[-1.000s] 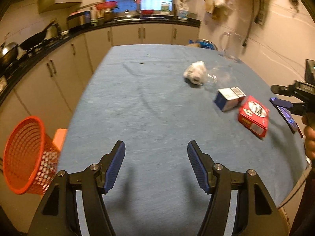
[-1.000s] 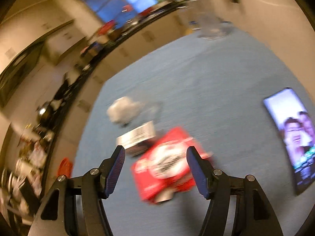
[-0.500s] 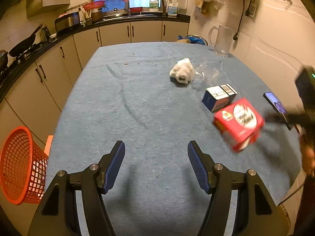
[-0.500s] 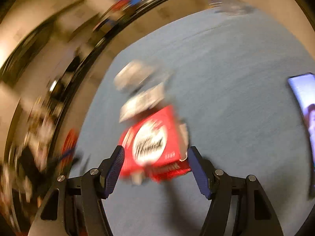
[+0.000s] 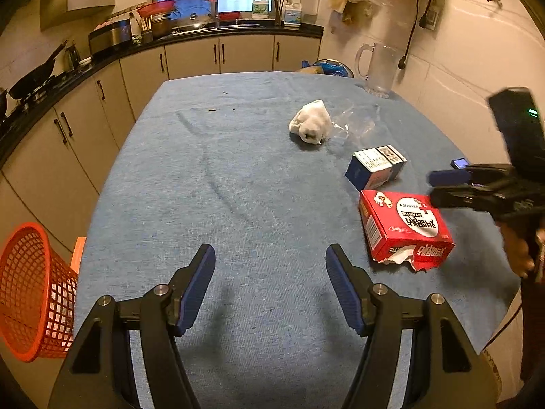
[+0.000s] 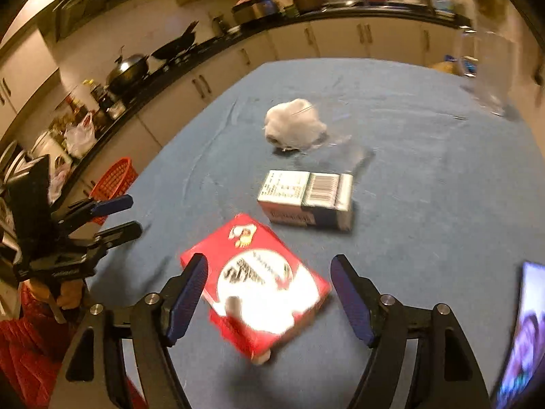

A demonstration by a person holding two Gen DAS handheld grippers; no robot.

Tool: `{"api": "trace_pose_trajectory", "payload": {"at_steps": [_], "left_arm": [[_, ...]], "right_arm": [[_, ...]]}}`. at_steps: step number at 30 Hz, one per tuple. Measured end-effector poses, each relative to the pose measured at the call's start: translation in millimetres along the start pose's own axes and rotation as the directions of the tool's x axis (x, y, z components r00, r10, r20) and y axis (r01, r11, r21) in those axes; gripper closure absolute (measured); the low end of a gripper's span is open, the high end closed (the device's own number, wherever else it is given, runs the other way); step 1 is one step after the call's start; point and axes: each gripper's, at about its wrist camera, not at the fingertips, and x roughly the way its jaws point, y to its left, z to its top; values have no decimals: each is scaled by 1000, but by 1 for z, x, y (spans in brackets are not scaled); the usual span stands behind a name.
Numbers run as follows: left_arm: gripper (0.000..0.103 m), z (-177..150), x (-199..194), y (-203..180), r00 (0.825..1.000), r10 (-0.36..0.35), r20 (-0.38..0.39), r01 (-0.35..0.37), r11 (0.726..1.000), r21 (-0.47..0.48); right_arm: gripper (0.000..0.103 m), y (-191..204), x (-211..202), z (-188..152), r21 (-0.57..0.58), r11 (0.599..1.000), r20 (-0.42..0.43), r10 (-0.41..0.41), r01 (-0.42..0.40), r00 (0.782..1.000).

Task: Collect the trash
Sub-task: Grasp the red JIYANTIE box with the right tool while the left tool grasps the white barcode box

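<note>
My right fingers (image 6: pixel 269 293) are spreading, the red box (image 6: pixel 259 283) lying loose between them near the worktop's (image 5: pixel 238 177) right edge. My left fingers (image 5: pixel 270 286) hang spread over bare cloth, holding nothing.

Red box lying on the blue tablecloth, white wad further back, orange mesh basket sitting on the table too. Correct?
Not quite. The orange mesh basket is off the table, down beside its left edge, as the left wrist view shows. The red box does lie on the blue tablecloth, with the white wad further back.

Torn red box (image 5: pixel 405 228) lies flat on the blue-clothed table (image 5: pixel 238 204).
</note>
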Motion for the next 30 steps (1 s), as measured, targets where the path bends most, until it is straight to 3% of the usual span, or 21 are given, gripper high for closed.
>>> {"api": "trace_pose_trajectory", "payload": {"at_steps": [1,4,7,10,12,15,16,18,22,25,28,30], "left_arm": [[37,1,0,0,1000,0,-1,0,1000,-1],[36,0,2,2,1000,-2,-13,2,1000,4],[36,1,3,2,1000,-8,-25,9,1000,29],[35,6,5,-1,999,-25,-30,26,999,48],[34,13,4,-4,999,-42,-24,44,997,64],[32,25,5,-9,996,-86,-28,88,992,90],[32,28,5,-10,995,-96,-28,98,990,97],[30,37,8,-15,992,-119,-34,122,987,108],[26,49,12,-27,983,-181,-21,182,974,134],[21,58,26,-44,975,-220,-28,221,956,191],[20,65,42,-71,966,-252,-52,256,918,302],[19,68,58,-91,965,-252,-70,259,878,402]], "right_arm": [[24,-3,7,2,0,1000,-7,-2,2,1000],[23,-2,30,3,5,996,-73,92,-91,993],[22,16,30,-2,-70,988,-97,133,-140,986],[15,42,25,-12,-195,974,-101,95,-114,990],[15,62,26,-20,-283,958,-98,14,-42,995],[15,74,35,-25,-331,943,-97,-73,37,993],[22,76,40,-28,-337,940,-99,-91,52,991],[22,75,42,-33,-336,938,-90,-116,80,989],[23,58,21,-39,-247,963,-51,-124,108,991],[23,27,-16,-51,-96,988,19,-122,123,992],[23,-2,-52,-61,55,993,97,-114,109,989],[23,-19,-75,-69,138,985,148,-127,107,981]]}}
